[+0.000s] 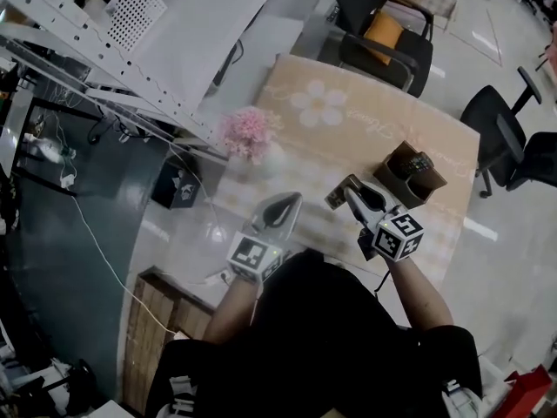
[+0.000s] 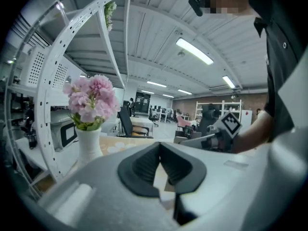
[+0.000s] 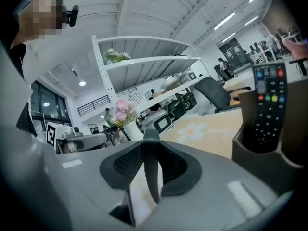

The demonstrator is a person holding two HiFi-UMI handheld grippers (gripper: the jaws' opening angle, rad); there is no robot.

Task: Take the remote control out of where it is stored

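A black remote control [image 1: 420, 164] [image 3: 267, 105] stands upright in a brown holder box [image 1: 393, 178] [image 3: 245, 150] at the table's right side. My right gripper [image 1: 352, 197] [image 3: 150, 141] is just left of the box, apart from it. It is shut on a thin dark flat piece [image 3: 151, 172] that stands edge-on between the jaws; a small brownish end of it [image 1: 339, 192] shows at the jaw tips. My left gripper [image 1: 283, 205] [image 2: 160, 148] hovers over the near table edge, shut and holding nothing. What the flat piece is I cannot tell.
A white vase of pink flowers [image 1: 251, 136] [image 2: 90, 143] stands on the flower-print tablecloth [image 1: 348, 103], left of both grippers. A white perforated shelf rack [image 1: 104, 68] rises at the table's left. Office chairs [image 1: 383, 33] [image 1: 513, 138] stand behind and to the right.
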